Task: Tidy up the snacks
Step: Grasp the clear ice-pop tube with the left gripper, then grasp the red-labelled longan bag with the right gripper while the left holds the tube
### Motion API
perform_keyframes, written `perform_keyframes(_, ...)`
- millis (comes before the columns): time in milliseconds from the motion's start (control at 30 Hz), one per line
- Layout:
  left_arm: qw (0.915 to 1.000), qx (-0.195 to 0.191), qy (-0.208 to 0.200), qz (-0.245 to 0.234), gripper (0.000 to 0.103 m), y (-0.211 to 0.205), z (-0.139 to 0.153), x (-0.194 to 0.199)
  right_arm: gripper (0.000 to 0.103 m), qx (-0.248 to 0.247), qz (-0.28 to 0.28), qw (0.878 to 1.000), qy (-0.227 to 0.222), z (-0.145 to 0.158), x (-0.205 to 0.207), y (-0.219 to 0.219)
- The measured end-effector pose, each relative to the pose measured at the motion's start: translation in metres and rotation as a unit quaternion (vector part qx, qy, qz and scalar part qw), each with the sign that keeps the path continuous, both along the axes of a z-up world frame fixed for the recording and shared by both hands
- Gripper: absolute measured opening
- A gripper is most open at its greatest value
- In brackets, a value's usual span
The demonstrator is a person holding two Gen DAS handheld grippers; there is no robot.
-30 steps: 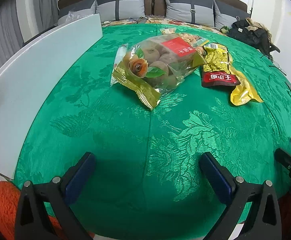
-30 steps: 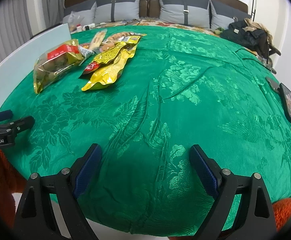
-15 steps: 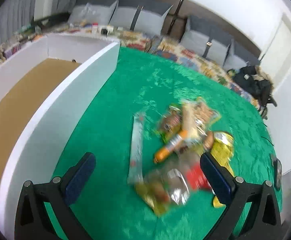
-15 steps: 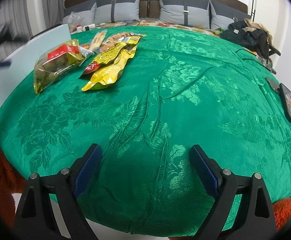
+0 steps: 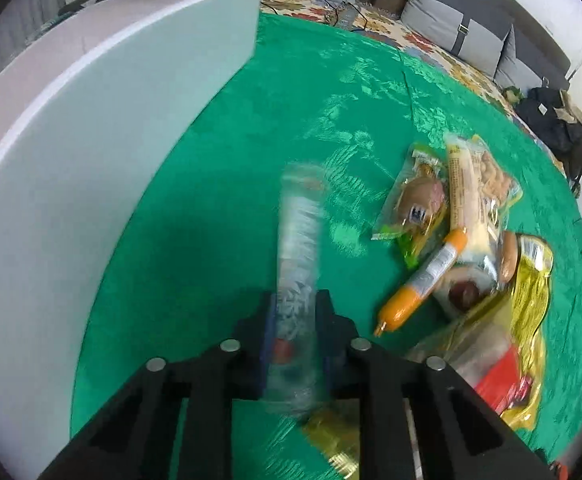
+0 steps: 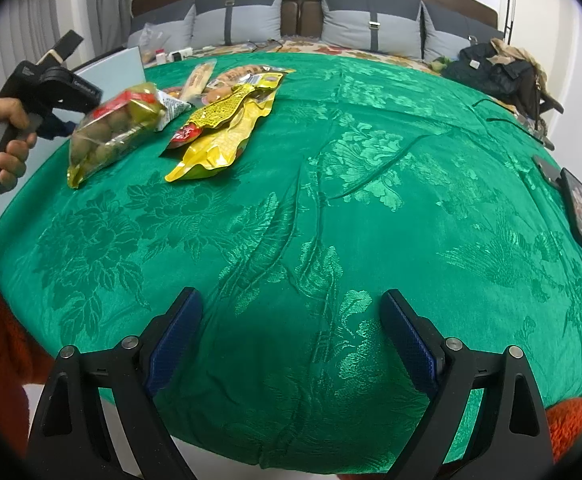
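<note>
Blue-padded jaws of the left gripper [image 5: 295,312] are clamped on the near end of a long clear snack packet [image 5: 297,248], which is blurred. The packet's long axis runs straight out ahead along the fingers, so its far end points away from the gripper and hangs over the green tablecloth [image 5: 219,184]; whether that end touches the cloth I cannot tell.

To the gripper's left stands the tall white wall of a box [image 5: 103,128], near and roughly parallel to the packet. That is the relation the next move likely turns on: the packet would have to swing left and clear that wall, going in lengthwise, if the box is where the snacks go.

To the gripper's right and ahead lies the rest of the pile: an orange sausage stick [image 5: 419,284], a bag of peanuts [image 5: 479,184], and a gold foil pouch [image 5: 527,280], touching one another.

The right gripper [image 6: 291,332] hangs spread and empty over bare cloth, well apart from the snacks, so the left is much the nearer.
</note>
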State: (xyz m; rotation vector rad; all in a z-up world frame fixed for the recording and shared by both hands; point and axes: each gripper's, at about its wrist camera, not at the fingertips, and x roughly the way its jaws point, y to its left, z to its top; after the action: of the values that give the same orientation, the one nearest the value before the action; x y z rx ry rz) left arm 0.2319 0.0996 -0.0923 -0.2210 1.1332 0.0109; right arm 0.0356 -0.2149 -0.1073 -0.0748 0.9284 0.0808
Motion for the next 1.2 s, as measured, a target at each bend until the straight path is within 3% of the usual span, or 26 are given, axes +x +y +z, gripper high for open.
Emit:
perform_keyframes(300,0.998,-0.057,0.008,0.025,0.019,0.027,-0.002,-0.087,0.094,0.0,-0.001,1.0,-0.001,0.0,0.001,0.001)
perform_keyframes(467,0.998,-0.047,-0.017,0.037,0.021,0.024,-0.005,-0.108,0.094,0.0,-0.003,1.0,-0.003,0.0,0.001,0.0)
perform_keyframes(567,0.9983,-0.04,-0.033,0.026,0.03,0.02,-0.005,-0.114,0.094,-0.001,-0.002,1.0,-0.007,-0.001,0.0,0.0)
perform_keyframes(633,0.9987,-0.029,-0.038,0.018,0.045,0.018,-0.004,-0.116,0.094,-0.001,-0.003,1.0,-0.01,-0.001,0.0,0.0)
perform_keyframes(700,0.9989,-0.011,-0.043,0.014,0.05,0.017,-0.005,-0.117,0.094,-0.001,-0.004,1.0,-0.012,-0.002,-0.001,-0.001)
perform_keyframes(833,0.9987,0.013,-0.049,-0.005,0.045,0.012,-0.006,-0.118,0.094,-0.001,-0.006,1.0,-0.016,-0.002,-0.002,0.0)
perform_keyframes(867,0.9983,0.027,-0.049,-0.012,0.038,0.009,-0.005,-0.118,0.094,-0.001,-0.006,1.0,-0.016,-0.002,-0.002,0.0)
perform_keyframes(900,0.9981,0.03,-0.051,-0.018,0.02,0.008,-0.006,-0.119,0.094,-0.001,-0.006,1.0,-0.017,-0.002,-0.002,0.0)
perform_keyframes(1067,0.998,0.009,-0.061,-0.015,0.019,0.013,-0.006,-0.127,0.094,-0.005,-0.005,1.0,-0.009,-0.002,0.0,0.0)
perform_keyframes(1200,0.9976,-0.005,-0.067,-0.015,0.019,0.017,-0.007,-0.128,0.092,0.01,-0.015,0.999,0.044,0.012,0.012,0.004)
